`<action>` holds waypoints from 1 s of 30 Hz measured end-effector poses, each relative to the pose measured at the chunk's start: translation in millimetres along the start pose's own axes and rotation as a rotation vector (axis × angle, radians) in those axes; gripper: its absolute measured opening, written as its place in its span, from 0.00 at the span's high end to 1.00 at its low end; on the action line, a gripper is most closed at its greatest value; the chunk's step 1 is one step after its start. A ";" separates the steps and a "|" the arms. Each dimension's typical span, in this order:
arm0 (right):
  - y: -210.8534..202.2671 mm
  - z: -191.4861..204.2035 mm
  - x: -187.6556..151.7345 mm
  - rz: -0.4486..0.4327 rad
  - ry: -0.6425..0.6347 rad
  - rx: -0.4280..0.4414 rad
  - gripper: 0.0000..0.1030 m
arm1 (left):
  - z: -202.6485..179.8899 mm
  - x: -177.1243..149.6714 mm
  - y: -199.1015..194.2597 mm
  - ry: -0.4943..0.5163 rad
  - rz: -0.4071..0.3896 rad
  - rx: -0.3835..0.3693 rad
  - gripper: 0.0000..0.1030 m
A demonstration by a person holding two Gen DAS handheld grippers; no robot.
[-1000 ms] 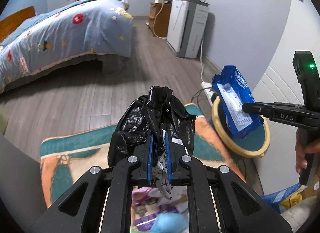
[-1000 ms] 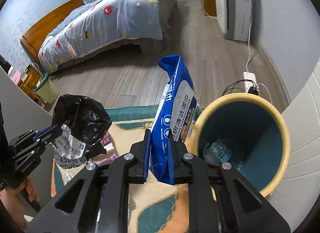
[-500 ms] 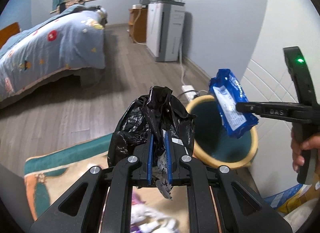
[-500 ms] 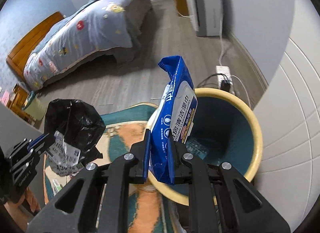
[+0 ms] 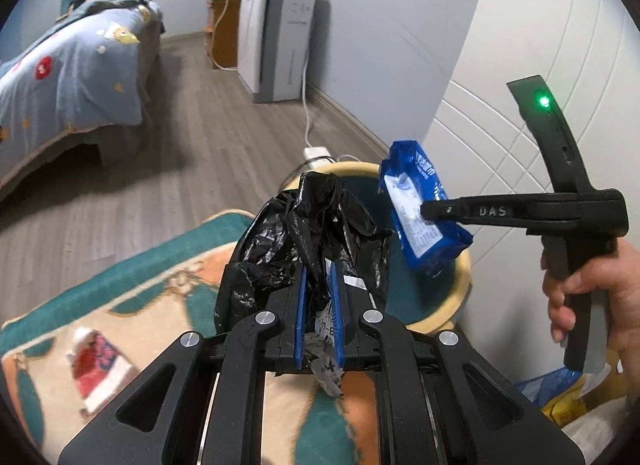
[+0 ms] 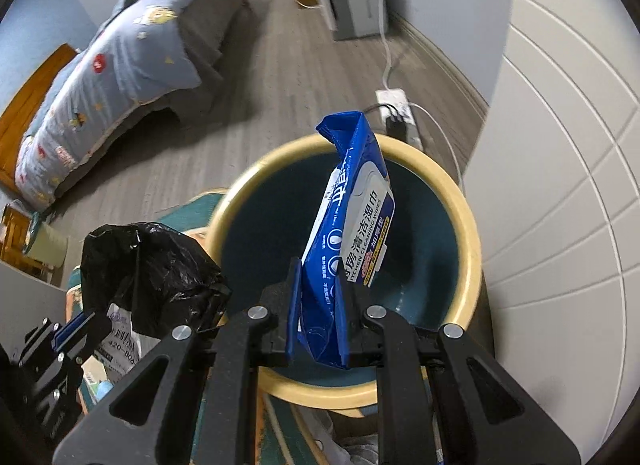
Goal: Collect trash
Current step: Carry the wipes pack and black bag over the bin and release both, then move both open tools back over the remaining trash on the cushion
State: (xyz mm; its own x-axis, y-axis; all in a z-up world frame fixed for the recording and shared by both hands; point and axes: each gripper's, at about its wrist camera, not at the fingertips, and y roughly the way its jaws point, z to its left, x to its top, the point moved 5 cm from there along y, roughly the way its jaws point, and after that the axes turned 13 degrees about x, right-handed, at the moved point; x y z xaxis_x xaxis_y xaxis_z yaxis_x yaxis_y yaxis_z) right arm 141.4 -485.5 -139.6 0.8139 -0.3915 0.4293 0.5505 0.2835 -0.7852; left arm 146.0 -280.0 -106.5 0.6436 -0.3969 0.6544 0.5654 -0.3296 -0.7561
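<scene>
Over the yellow-rimmed bin (image 6: 472, 241), whose inside was dark teal, the right gripper (image 6: 318, 321) held a blue wet-wipes pack (image 6: 352, 233) with its fingers pinched on the pack's lower part. The pack stood nearly upright, its upper end leaning toward the far rim, and its body hung above the bin's opening. In the left wrist view the same pack (image 5: 420, 209) appeared at the right, clamped by the right gripper (image 5: 430, 211) and tilted above the bin (image 5: 462, 289); the person's hand (image 5: 588, 285) gripped the handle at the right edge of that view.

The left gripper (image 5: 318, 313) was pressed together on a crumpled black plastic bag (image 5: 304, 241), with a white printed label (image 5: 326, 329) caught between the blue finger pads. The bag sat just left of the bin and overlapped its near-left rim in the left wrist view. From the right wrist view the bag (image 6: 152, 269) hung at the left, beside the bin's rim, held by the left gripper (image 6: 86, 329).

Beneath the bag lay a rug (image 5: 132, 313) in teal, orange and cream. On the wooden floor beyond the bin a white power strip (image 6: 396, 109) lay near the wall, with cables plugged in. Farther left stood a bed (image 6: 120, 49) under a blue patterned quilt, and a white upright appliance (image 5: 276, 45) stood against the far wall
</scene>
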 end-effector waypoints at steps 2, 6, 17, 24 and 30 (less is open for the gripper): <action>2.8 -7.9 -1.5 0.007 0.027 -0.007 0.86 | -5.6 2.7 8.6 -0.018 0.012 -0.017 0.88; 4.6 -22.2 -4.9 0.014 0.080 -0.012 0.86 | -16.2 0.7 23.6 -0.027 0.042 -0.037 0.88; 7.0 -32.3 -9.4 0.007 0.125 -0.026 0.84 | -34.3 3.7 46.1 0.018 0.046 -0.025 0.80; 6.3 -33.3 -9.8 0.000 0.123 -0.034 0.75 | -33.9 5.1 45.3 0.052 0.016 0.023 0.41; 2.7 -28.0 -7.6 -0.016 0.119 -0.033 0.52 | -17.9 5.9 36.0 0.020 -0.009 0.076 0.11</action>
State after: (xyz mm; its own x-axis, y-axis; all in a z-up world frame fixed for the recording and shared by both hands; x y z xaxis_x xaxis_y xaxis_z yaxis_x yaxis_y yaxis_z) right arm 131.5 -506.3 -157.5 0.7762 -0.4977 0.3870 0.5550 0.2483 -0.7939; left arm 160.9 -309.6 -130.0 0.6281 -0.4113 0.6605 0.6096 -0.2674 -0.7462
